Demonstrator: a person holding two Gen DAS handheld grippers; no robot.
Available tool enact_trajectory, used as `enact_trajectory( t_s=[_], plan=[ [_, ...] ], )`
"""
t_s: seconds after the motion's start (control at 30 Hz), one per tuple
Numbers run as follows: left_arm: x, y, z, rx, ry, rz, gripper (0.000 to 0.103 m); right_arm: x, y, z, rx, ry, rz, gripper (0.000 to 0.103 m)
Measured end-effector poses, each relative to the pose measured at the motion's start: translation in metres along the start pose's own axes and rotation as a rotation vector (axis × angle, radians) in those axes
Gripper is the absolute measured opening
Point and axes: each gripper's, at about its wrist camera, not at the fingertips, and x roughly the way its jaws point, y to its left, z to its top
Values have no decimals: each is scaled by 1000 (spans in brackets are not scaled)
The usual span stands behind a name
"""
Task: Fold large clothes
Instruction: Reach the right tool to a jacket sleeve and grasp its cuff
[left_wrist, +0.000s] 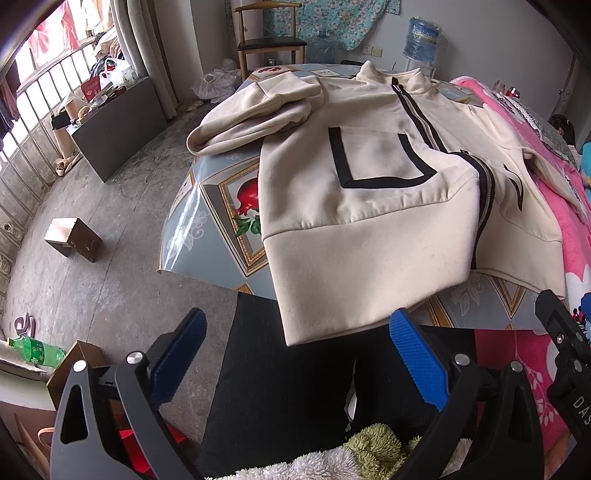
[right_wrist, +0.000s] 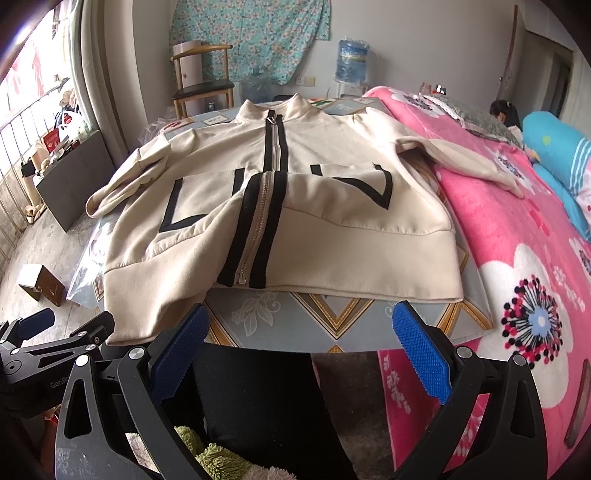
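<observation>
A cream zip-up jacket (left_wrist: 369, 199) with black trim lies front up on a table (left_wrist: 207, 206) covered by a patterned oilcloth; it also shows in the right wrist view (right_wrist: 280, 206). Its hem hangs a little over the near table edge, the left sleeve is bunched at the far left, the right sleeve lies on the pink blanket. My left gripper (left_wrist: 299, 354) is open and empty, just short of the hem's left corner. My right gripper (right_wrist: 301, 350) is open and empty, below the hem near the table's front edge (right_wrist: 295, 325).
A bed with a pink flowered blanket (right_wrist: 517, 277) adjoins the table on the right. A wooden chair (left_wrist: 269, 40) and a water bottle (left_wrist: 421, 37) stand behind. A small box (left_wrist: 74, 238) lies on the concrete floor at left, and a green bottle (left_wrist: 37, 352) lies nearer.
</observation>
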Motion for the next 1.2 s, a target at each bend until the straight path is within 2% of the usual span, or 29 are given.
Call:
enact_trajectory(
  t_s=[0.27,0.4,0.47,0.53,0.63,0.73,0.83,0.97,1.07,1.2],
  plan=[
    [7,5,24,25,-21,-9,98,-3,8,24,-5,-41,-19,96],
    [11,14,43,38,-49,2,98,-4,10,41,-5,-78,-76,96],
    [13,20,52,35,-58,-15,98,-3,11,50,-9,-90,-109,96],
    [14,26,61,43,-82,-15,98,0,14,61,-23,-95,-139,96],
    [16,34,75,64,-132,-8,98,4,17,77,-30,-109,-121,96],
    [13,43,88,69,-196,-41,98,7,23,97,-50,-137,-41,96],
    [9,51,101,84,-261,-82,98,11,30,122,-69,-156,106,96],
    [6,62,117,89,-293,-117,98,28,50,165,-137,-148,290,96],
    [6,76,129,37,-311,-165,98,42,65,197,-189,-133,405,96],
    [7,88,142,-11,-332,-189,98,71,79,250,-225,-92,528,96]
  ],
)
